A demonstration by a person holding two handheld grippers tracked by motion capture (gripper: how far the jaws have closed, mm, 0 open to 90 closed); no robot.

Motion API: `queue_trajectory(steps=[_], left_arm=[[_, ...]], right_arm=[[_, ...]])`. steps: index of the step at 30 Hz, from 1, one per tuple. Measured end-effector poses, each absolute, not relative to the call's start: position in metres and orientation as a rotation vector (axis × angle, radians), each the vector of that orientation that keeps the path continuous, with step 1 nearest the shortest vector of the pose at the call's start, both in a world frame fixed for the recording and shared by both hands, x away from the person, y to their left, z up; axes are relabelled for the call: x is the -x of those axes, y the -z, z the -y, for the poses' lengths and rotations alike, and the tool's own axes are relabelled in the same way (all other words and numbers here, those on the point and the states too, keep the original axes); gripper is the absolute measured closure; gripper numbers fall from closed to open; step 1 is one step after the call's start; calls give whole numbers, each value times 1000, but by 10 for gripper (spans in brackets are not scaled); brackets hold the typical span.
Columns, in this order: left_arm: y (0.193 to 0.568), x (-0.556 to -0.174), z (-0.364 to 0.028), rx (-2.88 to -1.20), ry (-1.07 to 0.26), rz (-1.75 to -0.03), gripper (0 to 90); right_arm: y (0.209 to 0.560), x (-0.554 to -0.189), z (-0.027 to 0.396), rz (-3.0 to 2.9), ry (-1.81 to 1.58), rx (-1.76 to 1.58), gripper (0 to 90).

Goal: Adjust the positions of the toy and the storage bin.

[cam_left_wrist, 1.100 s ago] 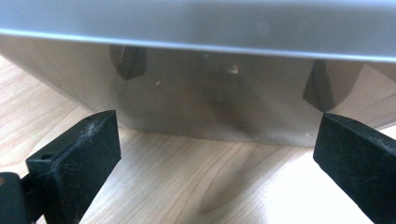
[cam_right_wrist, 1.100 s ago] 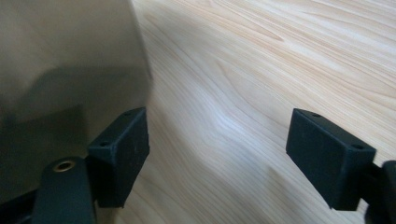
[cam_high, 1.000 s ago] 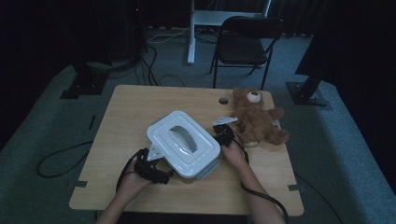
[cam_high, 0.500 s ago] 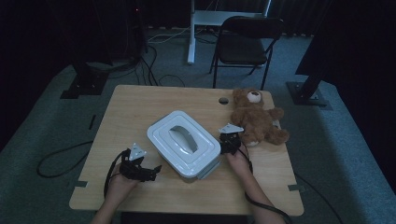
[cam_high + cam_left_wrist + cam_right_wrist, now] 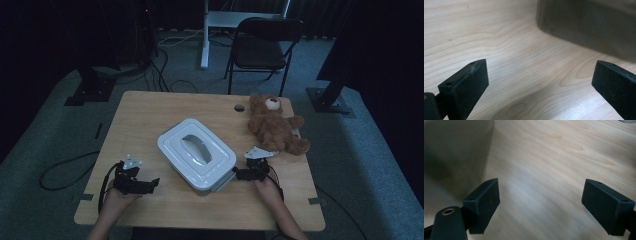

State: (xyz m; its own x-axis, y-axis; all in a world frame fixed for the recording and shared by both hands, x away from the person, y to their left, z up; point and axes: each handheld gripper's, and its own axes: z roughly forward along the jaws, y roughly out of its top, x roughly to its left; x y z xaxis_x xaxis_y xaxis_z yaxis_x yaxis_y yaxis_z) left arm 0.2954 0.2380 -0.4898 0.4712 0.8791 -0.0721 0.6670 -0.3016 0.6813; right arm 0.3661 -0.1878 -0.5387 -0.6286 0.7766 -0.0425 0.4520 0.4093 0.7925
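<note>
Light wood table [image 5: 150,115], rounded corners, w/ a small dark round hole [image 5: 239,107] near its far edge. On it: white lidded box [image 5: 196,152] approx. mid-table, set at an angle; brown teddy bear [image 5: 274,127] lying at the far right, head toward the far edge, just beside the hole. Table stands on grey carpet floor [image 5: 60,130], w/ black cables [image 5: 65,167] trailing on the floor to its left.

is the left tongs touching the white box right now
Apart. The left gripper view shows the left tongs wide open with bare table between them and the white box; the high view shows the same gap.
</note>
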Motion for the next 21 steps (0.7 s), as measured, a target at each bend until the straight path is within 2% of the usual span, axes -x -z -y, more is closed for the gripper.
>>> queue_trajectory(steps=[10,21], left_arm=[[466,-290,-229,-2032,-442,-1255,13],[426,-289,-195,-2019,-458,-1078,13]], right_arm=[[540,-339,222,-2222,-1089,-1111,143],[542,-307,268,-2115,-998,-1242,140]])
